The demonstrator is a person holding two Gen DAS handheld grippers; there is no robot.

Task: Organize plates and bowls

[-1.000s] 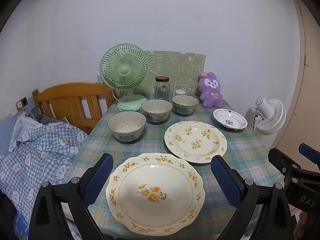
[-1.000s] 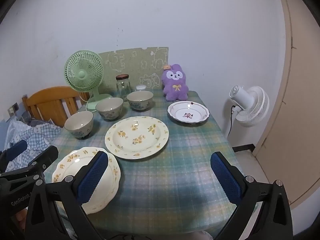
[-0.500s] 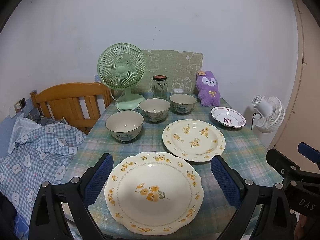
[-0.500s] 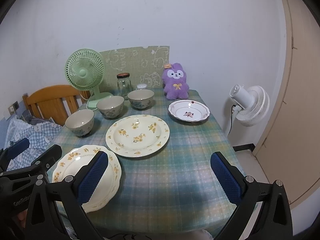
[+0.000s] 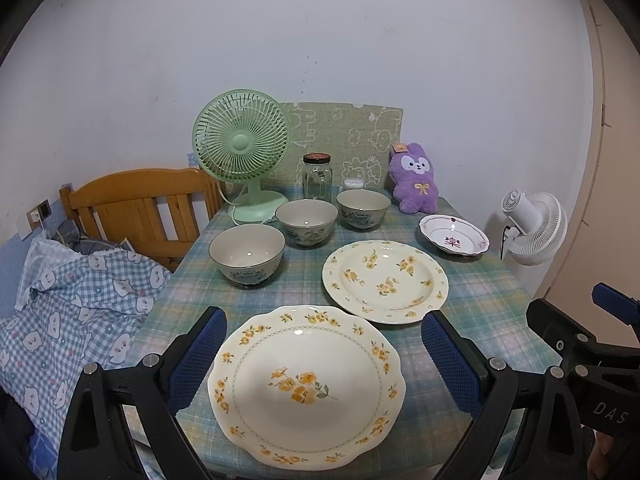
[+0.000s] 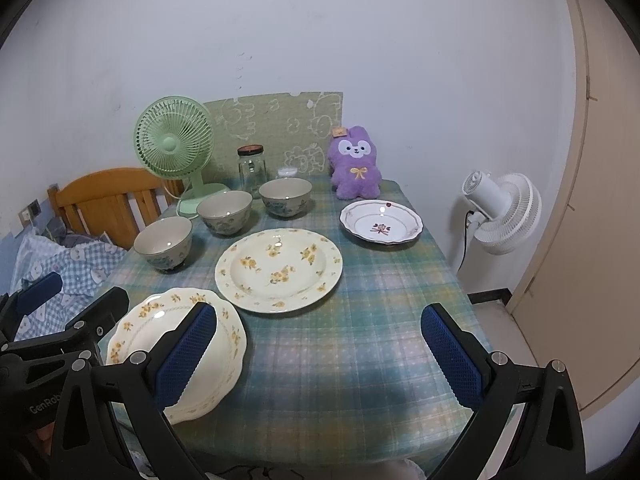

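Observation:
Three plates lie on the checked tablecloth: a scalloped yellow-flower plate [image 5: 306, 388] [image 6: 180, 344] at the front, a round yellow-flower plate [image 5: 384, 274] [image 6: 279, 268] in the middle, and a small white plate with a red motif [image 5: 454, 237] [image 6: 381, 222] at the right. Three bowls stand in a row: near [image 5: 247, 250] [image 6: 163, 243], middle [image 5: 306, 222] [image 6: 224, 213], far [image 5: 363, 209] [image 6: 285, 196]. My left gripper [image 5: 324, 360] is open above the front plate. My right gripper [image 6: 320, 356] is open over bare tablecloth to the right of that plate.
A green desk fan [image 5: 241, 148], a glass jar [image 5: 317, 176], a small white pot [image 5: 353, 184] and a purple plush rabbit [image 5: 414, 184] stand at the back of the table. A wooden chair [image 5: 132, 204] and checked bedding [image 5: 76, 300] are left; a white fan [image 6: 500, 212] is right.
Both views have pulled back and risen slightly, so the table sits a little lower and farther in view. The dishes have not moved. Both grippers stay open.

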